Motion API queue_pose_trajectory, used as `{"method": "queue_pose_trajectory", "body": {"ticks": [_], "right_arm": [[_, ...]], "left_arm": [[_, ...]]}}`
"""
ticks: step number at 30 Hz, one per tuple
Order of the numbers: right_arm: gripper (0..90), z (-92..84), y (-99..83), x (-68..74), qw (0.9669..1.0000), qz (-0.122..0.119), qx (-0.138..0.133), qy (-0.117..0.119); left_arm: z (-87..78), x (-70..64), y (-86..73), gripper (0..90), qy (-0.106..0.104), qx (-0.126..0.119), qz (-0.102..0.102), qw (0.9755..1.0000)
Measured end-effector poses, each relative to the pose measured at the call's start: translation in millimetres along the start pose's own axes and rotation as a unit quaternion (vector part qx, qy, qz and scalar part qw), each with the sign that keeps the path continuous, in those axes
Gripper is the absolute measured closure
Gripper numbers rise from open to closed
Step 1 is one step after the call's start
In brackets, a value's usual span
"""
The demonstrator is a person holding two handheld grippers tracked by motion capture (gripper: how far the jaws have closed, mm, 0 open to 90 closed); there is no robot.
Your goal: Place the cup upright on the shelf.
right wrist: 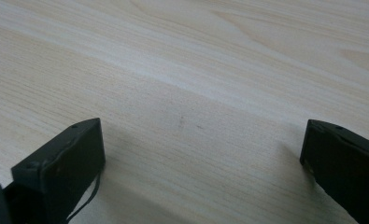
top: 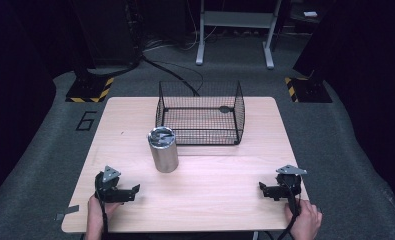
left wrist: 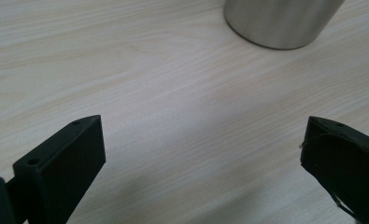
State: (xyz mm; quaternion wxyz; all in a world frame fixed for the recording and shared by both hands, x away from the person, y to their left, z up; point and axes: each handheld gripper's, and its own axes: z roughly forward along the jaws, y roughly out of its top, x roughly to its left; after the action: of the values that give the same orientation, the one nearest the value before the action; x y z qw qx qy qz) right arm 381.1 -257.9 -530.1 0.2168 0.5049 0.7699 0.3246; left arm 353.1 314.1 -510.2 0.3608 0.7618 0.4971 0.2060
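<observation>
Left gripper (top: 127,192) sits near the front-left corner of the tabletop (top: 205,200), jaws spread wide, nothing between them. Left gripper view confirms: both black jaws far apart, bare wood in the gap, base of the steel canister (left wrist: 280,23) at the top edge, well apart from the jaw tips.

Right gripper (top: 266,190) is near the front-right corner, also wide open and empty; its own view has plain wood grain between the jaws. A hand (top: 305,220) grips it from the front edge; the other hand (top: 99,212) holds the left one.

Steel canister (top: 163,149) stands upright left of the tabletop's centre, nearer the left gripper than the right, touching neither. Top looks like a shiny lid or an open mouth, can't tell which from the high view.

Black wire basket (top: 201,114) is at the back edge, centred, open side up, just behind and right of the canister. The two look close but apart.
</observation>
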Motion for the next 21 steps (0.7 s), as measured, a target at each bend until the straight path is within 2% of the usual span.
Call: {"method": "queue_pose_trajectory", "body": {"ticks": [2, 7, 21], "right_arm": [[0.0, 0.0, 0.0, 0.0, 1.0000, 0.000, 0.000, 0.000], [0.0, 0.0, 0.0, 0.0, 1.0000, 0.000, 0.000, 0.000], [0.0, 0.0, 0.0, 0.0, 1.0000, 0.000, 0.000, 0.000]], "left_arm": [[0.9, -2.2, 3.0, 0.0, 0.002, -0.008, 0.005, 1.0000], [0.6, -6.4, 13.2, 0.0, -0.011, -0.011, 0.015, 0.9998], [2.5, -17.4, 36.8, 0.0, -0.021, -0.027, 0.028, 0.9990]]}}
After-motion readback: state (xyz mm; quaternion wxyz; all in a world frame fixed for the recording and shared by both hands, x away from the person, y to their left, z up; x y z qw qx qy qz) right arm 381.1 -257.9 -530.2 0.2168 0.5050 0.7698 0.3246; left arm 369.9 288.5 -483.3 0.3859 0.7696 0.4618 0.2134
